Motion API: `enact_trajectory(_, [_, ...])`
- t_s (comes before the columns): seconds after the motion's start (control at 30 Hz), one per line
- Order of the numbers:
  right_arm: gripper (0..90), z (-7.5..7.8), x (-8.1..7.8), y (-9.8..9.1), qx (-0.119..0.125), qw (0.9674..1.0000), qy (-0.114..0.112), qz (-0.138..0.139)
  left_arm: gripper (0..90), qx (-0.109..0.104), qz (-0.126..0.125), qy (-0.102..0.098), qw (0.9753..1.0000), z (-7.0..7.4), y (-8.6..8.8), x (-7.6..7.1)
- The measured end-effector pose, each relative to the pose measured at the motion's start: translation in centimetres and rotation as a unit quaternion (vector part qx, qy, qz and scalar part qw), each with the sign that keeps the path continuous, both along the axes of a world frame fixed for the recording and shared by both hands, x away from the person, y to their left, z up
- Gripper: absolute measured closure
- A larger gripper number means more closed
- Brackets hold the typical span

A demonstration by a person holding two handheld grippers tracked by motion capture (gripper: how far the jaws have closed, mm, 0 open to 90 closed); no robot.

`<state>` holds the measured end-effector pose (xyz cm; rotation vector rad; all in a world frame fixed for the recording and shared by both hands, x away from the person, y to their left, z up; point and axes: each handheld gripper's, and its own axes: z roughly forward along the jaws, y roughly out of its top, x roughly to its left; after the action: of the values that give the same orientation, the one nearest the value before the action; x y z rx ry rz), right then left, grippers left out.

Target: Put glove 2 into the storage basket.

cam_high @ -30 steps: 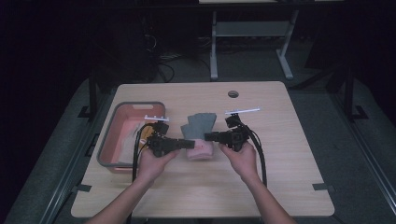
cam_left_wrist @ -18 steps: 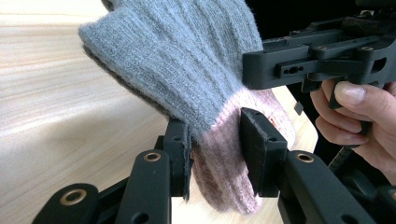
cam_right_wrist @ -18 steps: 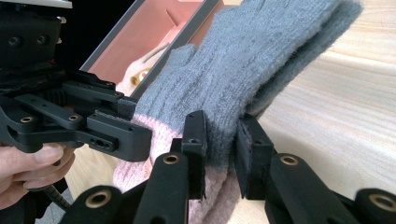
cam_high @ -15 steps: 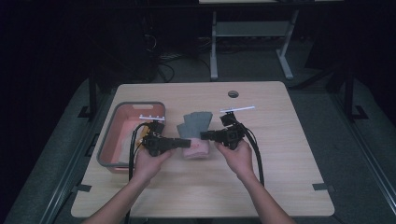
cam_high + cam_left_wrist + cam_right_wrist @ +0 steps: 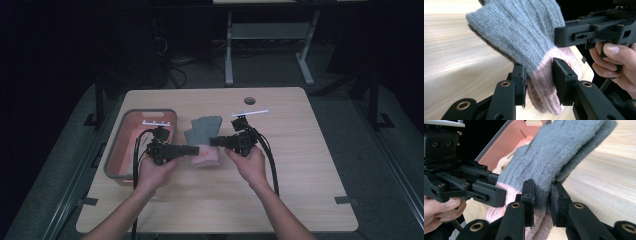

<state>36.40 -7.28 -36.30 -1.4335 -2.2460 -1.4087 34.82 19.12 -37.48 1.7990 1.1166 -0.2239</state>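
I work at a light wooden table (image 5: 300, 165), a pink bin (image 5: 127, 150) at its left holding more knitwear, I judge as the supply. Between my hands hangs a grey-and-pink knitted glove (image 5: 202, 137), lifted just above the tabletop. My left gripper (image 5: 189, 150) and right gripper (image 5: 214, 142) each pinch its pink cuff, jaws nearly closed, probably to hold it spread.

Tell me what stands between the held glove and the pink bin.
Nothing visible does. The grey-and-pink knit glove hangs clamped between the left gripper and right gripper above the table; the pink bin sits just beyond the left gripper, its top open.
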Motion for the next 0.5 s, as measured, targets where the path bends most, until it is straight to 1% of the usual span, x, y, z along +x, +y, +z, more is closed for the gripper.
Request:
enact_trajectory(0.07, [75.1,0.1,0.1,0.2,0.002,1.0000,-0.004,0.002,64.6,-0.001,0.003,0.001,1.0000,0.2,0.2,-0.1])
enact_trajectory(0.1, [75.1,0.1,0.1,0.2,0.004,1.0000,-0.005,0.002,64.6,0.001,0.001,-0.002,1.0000,0.2,0.3,-0.1])
enact_trajectory(0.2, [75.1,0.2,0.1,0.4,0.008,1.0000,-0.002,0.005,64.6,0.001,0.002,-0.001,1.0000,0.4,0.6,-0.1])
enact_trajectory(0.37, [75.1,0.5,0.3,1.0,0.009,0.9999,-0.007,0.010,64.6,-0.003,0.008,-0.002,1.0000,0.7,1.2,-0.3])
enact_trajectory(0.5, [75.1,0.7,0.4,1.4,0.010,0.9999,-0.004,0.014,64.6,-0.003,0.009,-0.005,0.9999,0.9,1.7,-0.3])
